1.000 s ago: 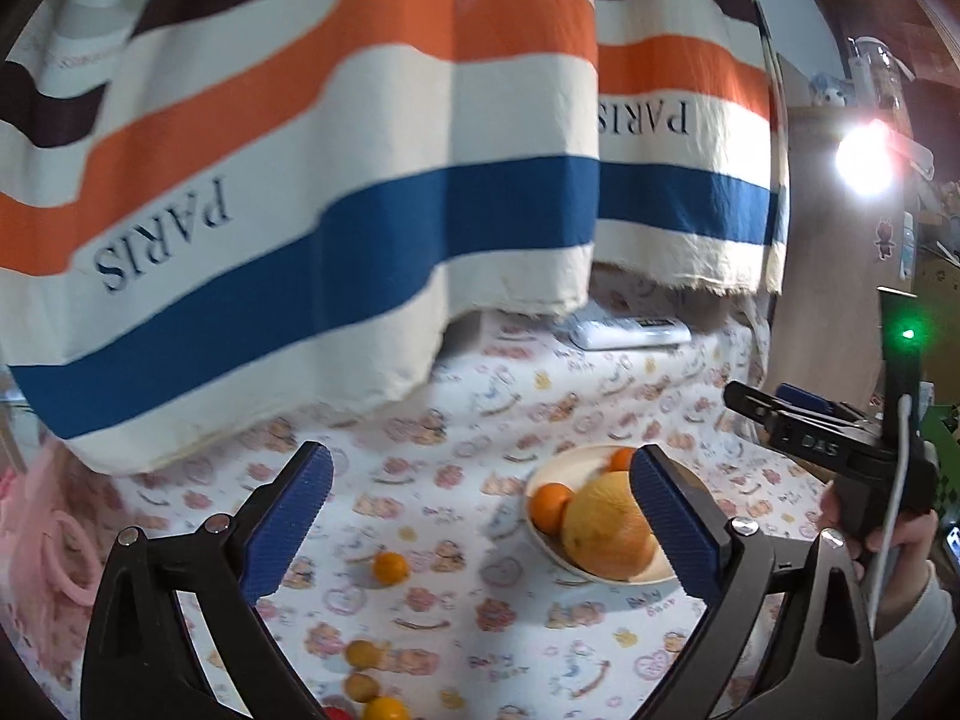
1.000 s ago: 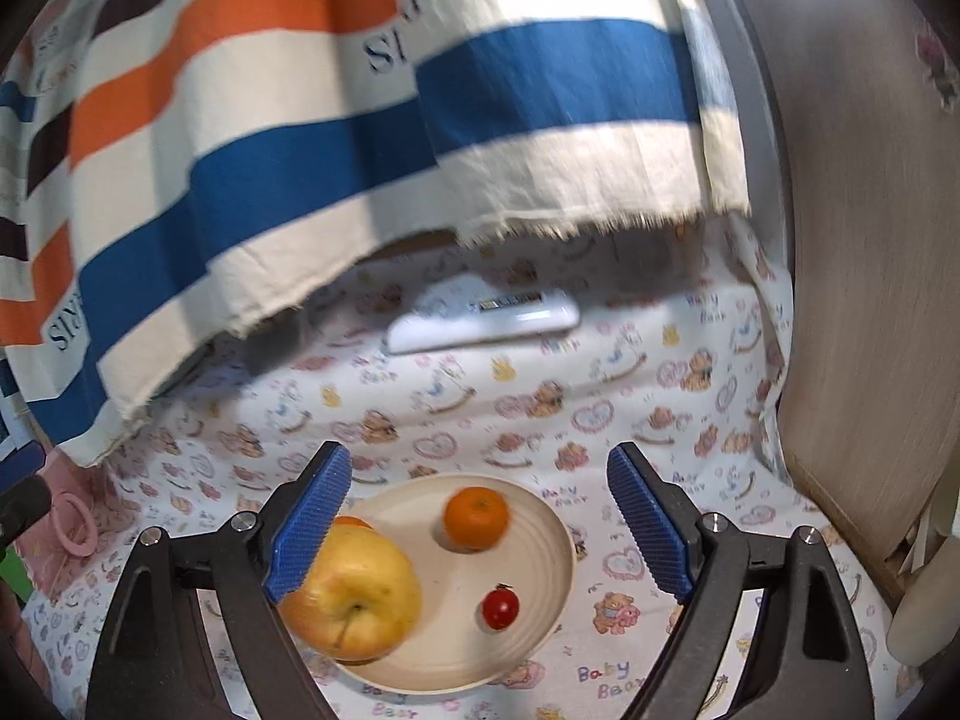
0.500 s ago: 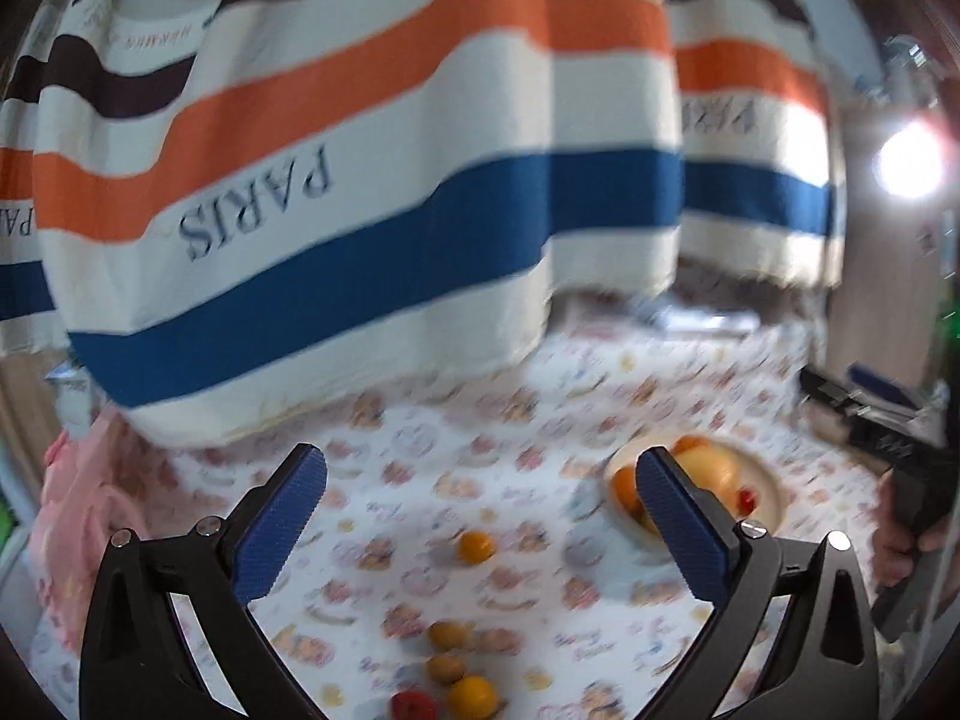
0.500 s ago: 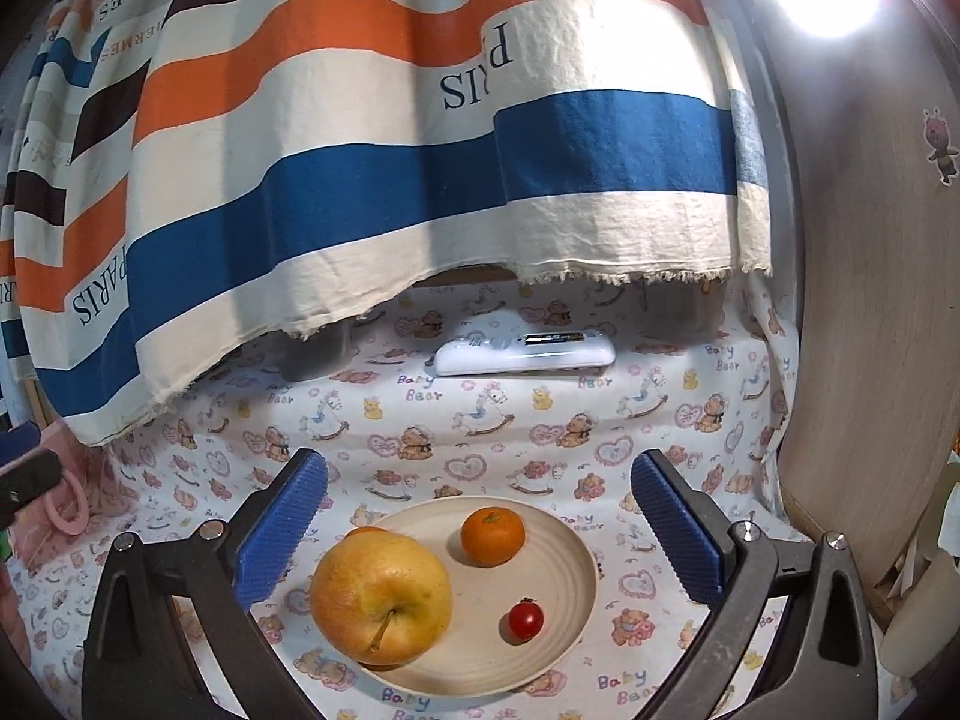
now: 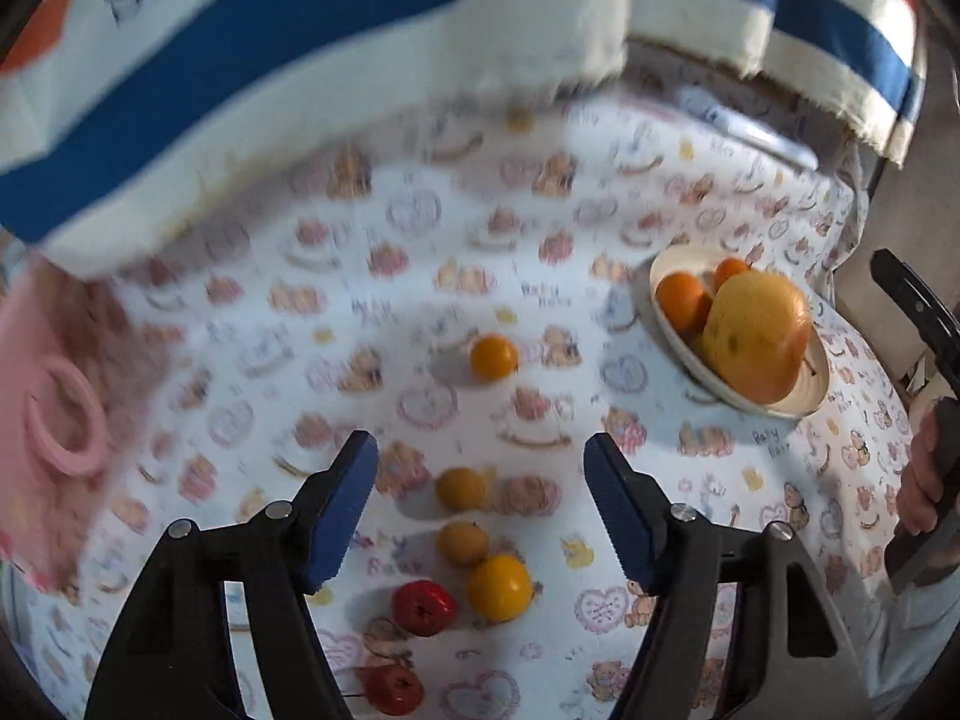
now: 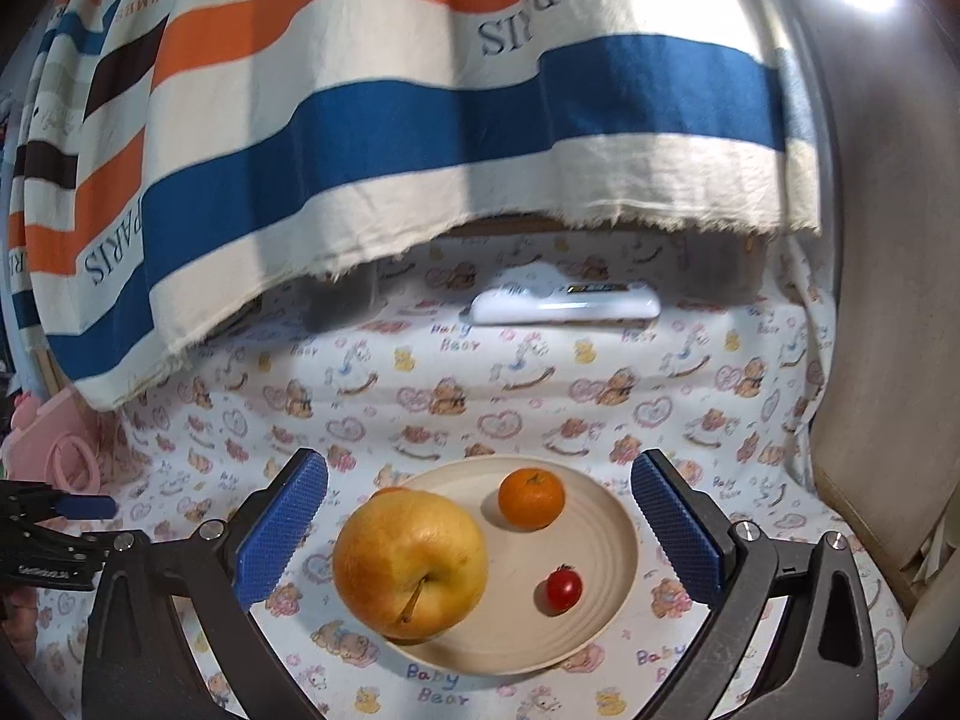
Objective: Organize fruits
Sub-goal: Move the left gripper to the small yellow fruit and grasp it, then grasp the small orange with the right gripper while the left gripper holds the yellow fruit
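My left gripper (image 5: 480,468) points down at the loose fruit on the bear-print cloth, its jaws closing with nothing pressed between the pads. Under it lie three small yellow fruits (image 5: 461,487) in a row, two red ones (image 5: 423,607) and, farther off, an orange one (image 5: 493,358). The cream plate (image 5: 774,411) at the right holds a big yellow apple (image 5: 756,345) and mandarins (image 5: 684,300). My right gripper (image 6: 480,474) hangs open just before that plate (image 6: 624,540), which carries the apple (image 6: 411,564), a mandarin (image 6: 531,498) and a cherry tomato (image 6: 564,587).
A striped cloth (image 6: 420,120) printed PARIS hangs over the back of the table. A white remote (image 6: 564,306) lies under its hem. A pink toy (image 6: 60,444) sits at the left edge and a wooden panel (image 6: 888,300) stands at the right.
The left gripper has tipped downward and sunk toward the loose fruit, and its jaws have narrowed. The right gripper's jaws have widened and the plate has slid slightly lower in its view.
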`<state>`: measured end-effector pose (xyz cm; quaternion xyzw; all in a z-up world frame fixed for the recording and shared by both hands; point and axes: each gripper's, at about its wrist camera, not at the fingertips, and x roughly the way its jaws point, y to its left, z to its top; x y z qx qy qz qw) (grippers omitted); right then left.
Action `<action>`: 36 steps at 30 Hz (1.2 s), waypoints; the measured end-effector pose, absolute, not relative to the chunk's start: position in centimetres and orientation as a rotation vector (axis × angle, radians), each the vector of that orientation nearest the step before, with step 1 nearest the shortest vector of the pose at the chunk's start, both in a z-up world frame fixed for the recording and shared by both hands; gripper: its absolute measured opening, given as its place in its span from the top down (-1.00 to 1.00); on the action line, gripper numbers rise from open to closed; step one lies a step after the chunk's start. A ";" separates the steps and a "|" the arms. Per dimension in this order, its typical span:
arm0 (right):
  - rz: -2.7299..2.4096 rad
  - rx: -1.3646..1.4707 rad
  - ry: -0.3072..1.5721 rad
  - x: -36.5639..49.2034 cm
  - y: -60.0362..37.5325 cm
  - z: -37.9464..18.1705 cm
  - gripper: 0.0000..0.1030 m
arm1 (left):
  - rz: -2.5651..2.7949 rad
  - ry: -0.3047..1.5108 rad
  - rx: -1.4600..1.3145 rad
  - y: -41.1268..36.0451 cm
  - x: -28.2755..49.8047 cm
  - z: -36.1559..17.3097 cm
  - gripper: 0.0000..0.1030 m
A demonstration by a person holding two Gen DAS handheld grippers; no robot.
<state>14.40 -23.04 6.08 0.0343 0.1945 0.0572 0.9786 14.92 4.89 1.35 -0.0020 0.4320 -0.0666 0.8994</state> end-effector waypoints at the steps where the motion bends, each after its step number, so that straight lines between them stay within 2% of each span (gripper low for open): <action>1: 0.109 0.058 0.395 14.5 -22.9 5.9 -0.98 | -0.129 0.914 -0.008 4.9 15.2 1.0 -0.31; 7: 0.103 0.066 0.419 15.0 -23.0 5.5 -0.98 | -0.119 1.024 -0.048 5.2 16.9 -1.5 0.06; 12: 0.099 0.062 0.423 15.1 -23.1 5.4 -0.98 | -0.101 1.061 -0.054 5.5 17.5 -2.7 0.26; 17: 0.104 0.059 0.442 15.3 -23.0 5.2 -0.98 | -0.104 1.065 -0.044 5.3 17.5 -2.8 0.32; 20: 0.120 0.056 0.451 15.3 -22.8 5.3 -0.98 | -0.114 1.077 -0.042 5.0 17.7 -3.2 0.55; 31: 0.213 -0.043 0.429 13.1 -17.4 8.3 -0.98 | -0.077 0.994 -0.102 6.9 17.4 -1.9 0.55; 36: 0.273 -0.029 0.496 13.7 -13.9 8.2 -0.98 | -0.043 0.939 -0.106 7.8 17.2 -0.7 0.55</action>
